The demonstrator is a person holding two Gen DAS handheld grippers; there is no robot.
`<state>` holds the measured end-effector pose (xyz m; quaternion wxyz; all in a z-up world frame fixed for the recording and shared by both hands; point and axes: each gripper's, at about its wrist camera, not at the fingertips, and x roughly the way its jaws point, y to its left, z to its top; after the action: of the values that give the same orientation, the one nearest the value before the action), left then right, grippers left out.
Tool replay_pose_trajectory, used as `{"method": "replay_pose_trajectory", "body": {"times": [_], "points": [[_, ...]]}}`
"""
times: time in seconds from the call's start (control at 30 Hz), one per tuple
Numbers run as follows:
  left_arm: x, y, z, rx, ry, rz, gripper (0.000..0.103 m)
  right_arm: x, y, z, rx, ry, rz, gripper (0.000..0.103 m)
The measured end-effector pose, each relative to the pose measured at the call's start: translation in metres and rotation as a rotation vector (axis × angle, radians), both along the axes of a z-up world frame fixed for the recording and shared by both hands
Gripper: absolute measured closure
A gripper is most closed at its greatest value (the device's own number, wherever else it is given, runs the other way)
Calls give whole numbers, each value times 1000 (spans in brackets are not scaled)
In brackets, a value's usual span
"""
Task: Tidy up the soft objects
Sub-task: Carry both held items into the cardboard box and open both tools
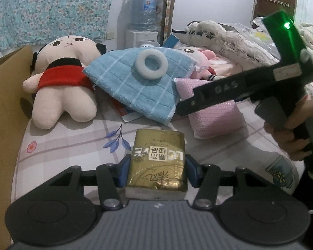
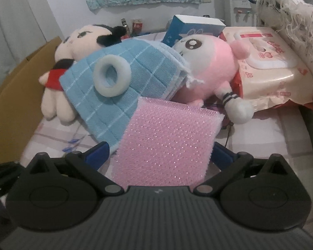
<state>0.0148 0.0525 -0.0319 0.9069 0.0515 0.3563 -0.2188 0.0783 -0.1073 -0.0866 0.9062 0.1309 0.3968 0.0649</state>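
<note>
A gold tissue pack [image 1: 158,162] lies on the flowered bed sheet [image 1: 73,145], and my left gripper [image 1: 157,166] is shut on it, a blue pad pressing each side. My right gripper [image 2: 160,152] stands open, with a pink sparkly sponge [image 2: 167,141] between its wide-spread fingers, apart from the left pad. Behind the sponge lies a blue checked cloth [image 2: 106,102] with a white foam ring [image 2: 111,75] on it. The cloth partly covers a cream doll in a red top [image 1: 62,79] and a pink plush toy [image 2: 208,66].
An open cardboard box [image 1: 4,104] stands along the bed's left edge. A wet-wipes pack [image 2: 267,66], a blue carton [image 2: 194,29] and a frayed white blanket [image 2: 292,12] crowd the back right. A person's hand [image 1: 288,133] holds the right tool. A water dispenser [image 1: 143,10] stands by the wall.
</note>
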Motion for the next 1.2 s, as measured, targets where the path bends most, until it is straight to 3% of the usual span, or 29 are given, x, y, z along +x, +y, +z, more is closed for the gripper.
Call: {"method": "replay_pose_trajectory", "body": {"times": [0.07,0.13,0.3,0.4,0.57,0.73,0.87,0.97,1.07,1.2], "points": [[-1,0,0,-4,1,0,49,-1,3,-2,-28,-11,-24,4],[-2,0,0,7,-7,5,49,-6,5,-1,-60,-17,-61,19],[-11,-9,-1,98,-76,-3,50,-29,-2,1,0,-16,-123,25],[-18,-10,3,101,-102,-13,50,-49,-5,8,21,-34,-133,25],[-37,1,29,31,-135,23,50,-85,-8,49,79,-108,-92,24],[-61,39,89,16,-210,105,50,-87,12,105,139,-193,24,23],[-69,93,147,65,-263,208,50,-62,48,153,216,-258,174,23],[-59,138,182,151,-273,259,50,-27,87,183,248,-289,275,23],[-30,180,193,256,-250,314,50,18,131,205,236,-303,333,23],[42,224,172,349,-136,348,50,92,189,208,254,-201,401,23]]}}
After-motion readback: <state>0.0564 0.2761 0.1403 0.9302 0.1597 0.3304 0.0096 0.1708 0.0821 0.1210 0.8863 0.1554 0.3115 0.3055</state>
